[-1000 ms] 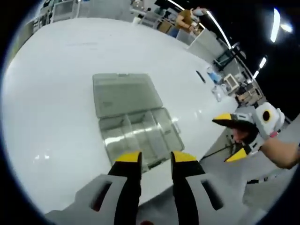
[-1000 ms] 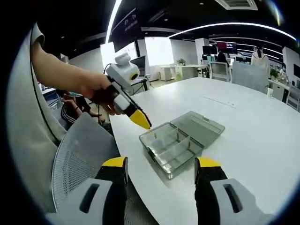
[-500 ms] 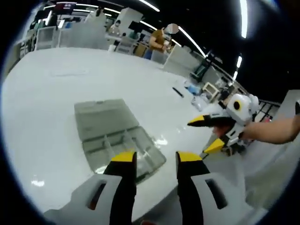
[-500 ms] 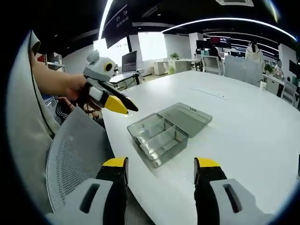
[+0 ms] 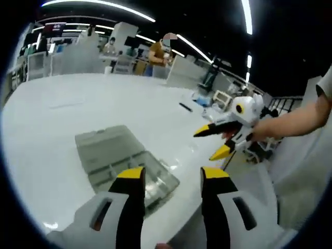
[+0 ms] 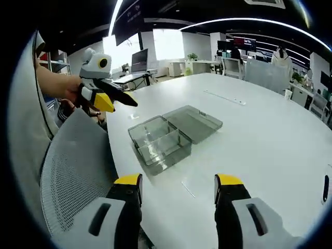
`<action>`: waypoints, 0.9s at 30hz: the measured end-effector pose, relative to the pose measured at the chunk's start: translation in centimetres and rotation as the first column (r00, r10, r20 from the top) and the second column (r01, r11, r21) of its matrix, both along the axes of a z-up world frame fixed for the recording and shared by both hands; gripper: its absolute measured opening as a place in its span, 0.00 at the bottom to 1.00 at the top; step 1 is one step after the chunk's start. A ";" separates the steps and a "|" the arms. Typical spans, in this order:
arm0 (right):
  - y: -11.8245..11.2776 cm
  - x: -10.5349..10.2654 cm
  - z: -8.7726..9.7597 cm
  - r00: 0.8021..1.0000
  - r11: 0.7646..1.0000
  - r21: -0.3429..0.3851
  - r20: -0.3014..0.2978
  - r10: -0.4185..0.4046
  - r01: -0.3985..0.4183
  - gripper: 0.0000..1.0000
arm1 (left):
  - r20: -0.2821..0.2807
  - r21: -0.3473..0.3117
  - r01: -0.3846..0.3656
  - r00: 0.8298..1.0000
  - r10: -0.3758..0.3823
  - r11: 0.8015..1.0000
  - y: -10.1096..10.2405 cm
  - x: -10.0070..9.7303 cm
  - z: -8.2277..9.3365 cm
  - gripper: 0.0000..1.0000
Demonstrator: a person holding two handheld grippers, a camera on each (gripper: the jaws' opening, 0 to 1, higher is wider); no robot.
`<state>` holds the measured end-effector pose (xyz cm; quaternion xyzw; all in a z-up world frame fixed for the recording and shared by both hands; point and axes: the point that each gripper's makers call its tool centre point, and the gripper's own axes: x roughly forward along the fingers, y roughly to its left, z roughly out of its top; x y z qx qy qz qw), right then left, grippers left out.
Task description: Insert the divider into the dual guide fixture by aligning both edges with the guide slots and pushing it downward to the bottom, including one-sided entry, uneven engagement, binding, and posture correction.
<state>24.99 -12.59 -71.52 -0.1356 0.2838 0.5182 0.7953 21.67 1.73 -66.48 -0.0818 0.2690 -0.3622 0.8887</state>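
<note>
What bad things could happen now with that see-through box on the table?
The clear box sits close to the white table edge beside a mesh chair; a clumsy push might slide it off. Both the left gripper and right gripper are open and off the box, so a hurried reach could knock its open lid.
</note>
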 end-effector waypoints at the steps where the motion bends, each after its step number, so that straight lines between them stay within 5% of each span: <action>1: -0.2 0.3 -0.1 1.000 1.000 -0.003 0.002 -0.001 0.001 0.53 | 0.003 0.002 0.010 1.000 -0.010 1.000 -0.1 -0.1 0.0 0.44; 15: -2.9 2.7 -2.0 1.000 0.998 -0.069 0.003 -0.001 0.001 0.54 | 0.063 0.066 0.100 0.993 -0.104 0.993 -1.6 -0.7 0.7 0.53; 27: -5.7 4.0 -4.0 1.000 0.989 -0.149 -0.004 0.025 -0.026 0.54 | 0.051 0.096 0.119 0.991 -0.125 0.988 -1.8 -0.8 0.3 0.54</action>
